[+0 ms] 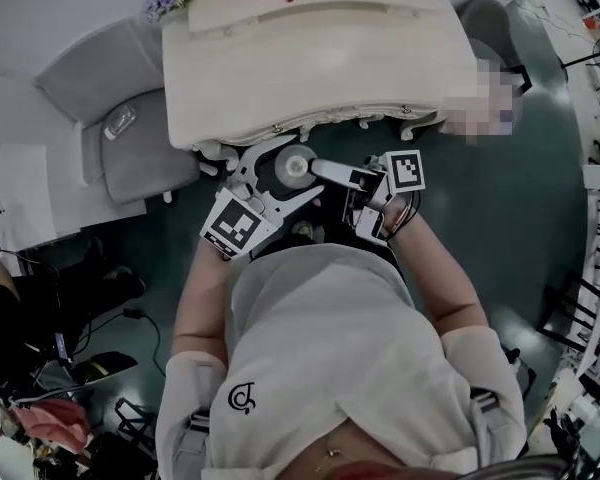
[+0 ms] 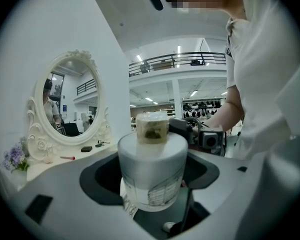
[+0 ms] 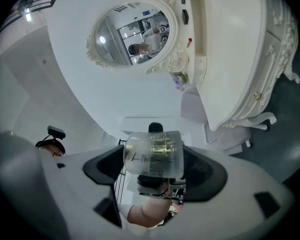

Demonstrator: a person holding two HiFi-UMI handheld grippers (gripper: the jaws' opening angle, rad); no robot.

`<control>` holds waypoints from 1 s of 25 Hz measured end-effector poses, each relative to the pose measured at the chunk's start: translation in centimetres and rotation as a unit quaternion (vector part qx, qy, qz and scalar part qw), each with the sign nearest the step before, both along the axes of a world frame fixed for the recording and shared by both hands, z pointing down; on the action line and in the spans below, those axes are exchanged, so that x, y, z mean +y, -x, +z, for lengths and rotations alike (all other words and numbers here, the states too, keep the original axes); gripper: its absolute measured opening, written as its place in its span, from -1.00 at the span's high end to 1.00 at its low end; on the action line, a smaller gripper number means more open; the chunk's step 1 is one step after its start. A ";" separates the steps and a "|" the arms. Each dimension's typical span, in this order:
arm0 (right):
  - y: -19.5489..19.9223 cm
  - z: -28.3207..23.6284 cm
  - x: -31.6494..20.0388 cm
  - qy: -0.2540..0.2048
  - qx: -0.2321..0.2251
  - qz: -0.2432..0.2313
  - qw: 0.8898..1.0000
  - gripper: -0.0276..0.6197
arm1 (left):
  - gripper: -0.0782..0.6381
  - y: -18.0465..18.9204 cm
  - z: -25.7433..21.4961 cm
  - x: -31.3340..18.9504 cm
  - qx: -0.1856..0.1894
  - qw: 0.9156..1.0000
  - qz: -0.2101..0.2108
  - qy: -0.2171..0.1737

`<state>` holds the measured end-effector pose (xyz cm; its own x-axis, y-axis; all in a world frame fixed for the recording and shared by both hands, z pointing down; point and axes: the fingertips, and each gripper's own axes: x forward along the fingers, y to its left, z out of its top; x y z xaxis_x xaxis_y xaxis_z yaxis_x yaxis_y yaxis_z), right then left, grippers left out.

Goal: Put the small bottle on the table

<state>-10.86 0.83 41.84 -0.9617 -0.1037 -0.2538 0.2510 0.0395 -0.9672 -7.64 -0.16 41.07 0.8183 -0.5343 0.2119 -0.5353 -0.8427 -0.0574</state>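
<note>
Grippers hold small bottle [image 2: 152,171] in the air beside the white dressing table [image 1: 320,68]

Left gripper [image 2: 153,180] is clamped on the bottle's white frosted body, while the right gripper [image 3: 154,159] is closed on its clear upper part. The bottle hangs over the dark floor [image 1: 520,178], just off the table's carved front edge. An oval mirror [image 2: 70,101] stands at the back of the tabletop.

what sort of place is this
Probably a big open hall staged as a bedroom corner: an ornate white dressing table, its oval mirror, and a railed upper gallery behind.
</note>
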 end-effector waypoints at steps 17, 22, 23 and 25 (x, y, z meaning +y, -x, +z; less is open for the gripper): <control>-3.8 2.0 -19.7 0.003 0.002 -0.089 0.996 -0.22 | -0.19 -3.6 2.1 -20.4 -0.001 0.996 -0.086 0.006; -4.6 4.1 -23.0 0.005 0.016 -0.095 0.995 -0.23 | -0.19 -4.3 4.3 -23.6 0.002 0.994 -0.108 0.018; -4.7 4.9 -23.7 0.000 0.027 -0.093 0.995 -0.25 | -0.19 -4.3 4.9 -24.2 0.001 0.993 -0.112 0.021; -4.9 6.6 -25.1 -0.013 0.057 -0.089 0.994 -0.34 | -0.19 -4.2 6.4 -25.3 -0.002 0.992 -0.120 0.031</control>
